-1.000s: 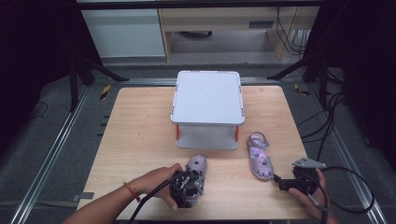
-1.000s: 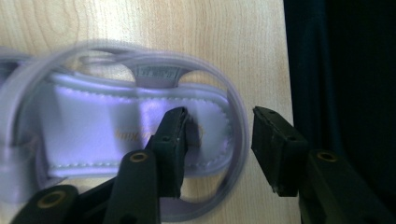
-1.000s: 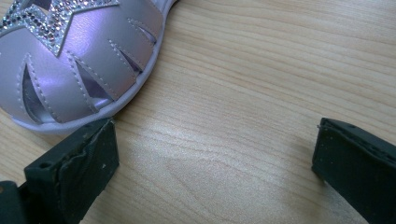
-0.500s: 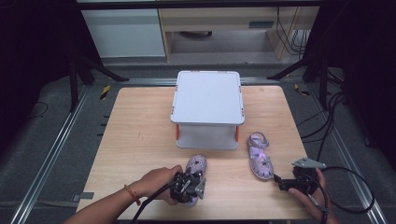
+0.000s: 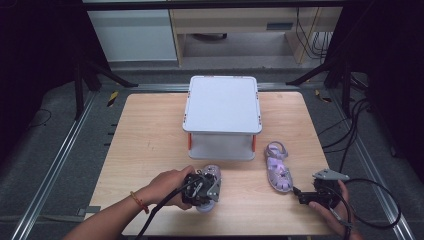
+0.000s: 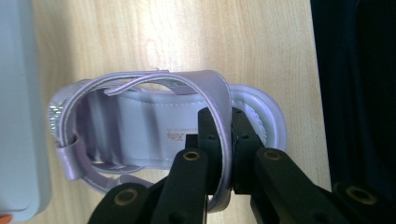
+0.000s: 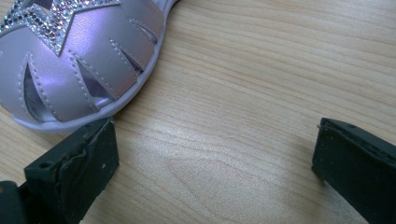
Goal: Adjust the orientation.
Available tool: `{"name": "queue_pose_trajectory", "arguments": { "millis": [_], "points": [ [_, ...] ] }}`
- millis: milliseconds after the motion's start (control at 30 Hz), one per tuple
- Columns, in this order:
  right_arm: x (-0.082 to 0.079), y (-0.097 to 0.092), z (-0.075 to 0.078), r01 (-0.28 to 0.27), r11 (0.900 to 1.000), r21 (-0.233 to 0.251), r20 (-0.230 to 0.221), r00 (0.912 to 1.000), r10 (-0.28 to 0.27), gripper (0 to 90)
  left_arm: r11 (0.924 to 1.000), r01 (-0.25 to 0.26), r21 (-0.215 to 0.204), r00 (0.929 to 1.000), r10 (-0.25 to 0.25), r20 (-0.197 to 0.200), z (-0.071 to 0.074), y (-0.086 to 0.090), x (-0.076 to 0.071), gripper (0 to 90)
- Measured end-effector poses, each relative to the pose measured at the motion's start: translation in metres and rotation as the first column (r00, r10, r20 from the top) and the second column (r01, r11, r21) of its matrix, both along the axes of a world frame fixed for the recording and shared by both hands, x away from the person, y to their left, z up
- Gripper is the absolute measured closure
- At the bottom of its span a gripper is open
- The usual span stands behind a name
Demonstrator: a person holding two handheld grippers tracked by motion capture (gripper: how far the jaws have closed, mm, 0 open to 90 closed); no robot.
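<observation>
Lilac sandal (image 6: 140, 135) strap sits clamped inside the left hand-held gripper (image 6: 223, 140).

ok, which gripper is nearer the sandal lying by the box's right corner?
Right. The right gripper sits open just beside the sandal's toe; the left gripper is off to its left, clamped on the other sandal's strap.

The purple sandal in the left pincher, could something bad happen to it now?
Maybe. The left gripper pinches only the thin heel strap of the near sandal, so the shoe could swing, or slip out as it lifts. The white box stands close beside it, so a swinging sandal might bump it. The right gripper sits open right by the toe of the other sandal and could nudge it.
</observation>
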State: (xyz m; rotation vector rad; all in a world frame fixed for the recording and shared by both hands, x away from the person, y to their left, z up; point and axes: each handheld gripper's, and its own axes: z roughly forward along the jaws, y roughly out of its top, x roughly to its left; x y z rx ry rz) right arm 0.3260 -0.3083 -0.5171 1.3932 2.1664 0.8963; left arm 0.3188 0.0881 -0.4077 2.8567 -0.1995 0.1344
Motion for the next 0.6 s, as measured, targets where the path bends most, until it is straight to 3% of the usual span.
{"name": "queue_pose_trajectory", "arguments": {
  "millis": [467,600],
  "points": [
    [0.0,0.0,0.0,-0.003,1.0,-0.001,0.0,1.0,0.003,0.6,0.9997,-0.02,-0.014,0.994,0.022,0.107,0.034,0.004,0.013,85.8],
    [0.0,0.0,0.0,-0.003,1.0,-0.001,0.0,1.0,0.003,0.7,0.998,-0.043,-0.045,0.9836,0.05,0.173,0.049,0.009,0.022,85.8]
  ]
}}
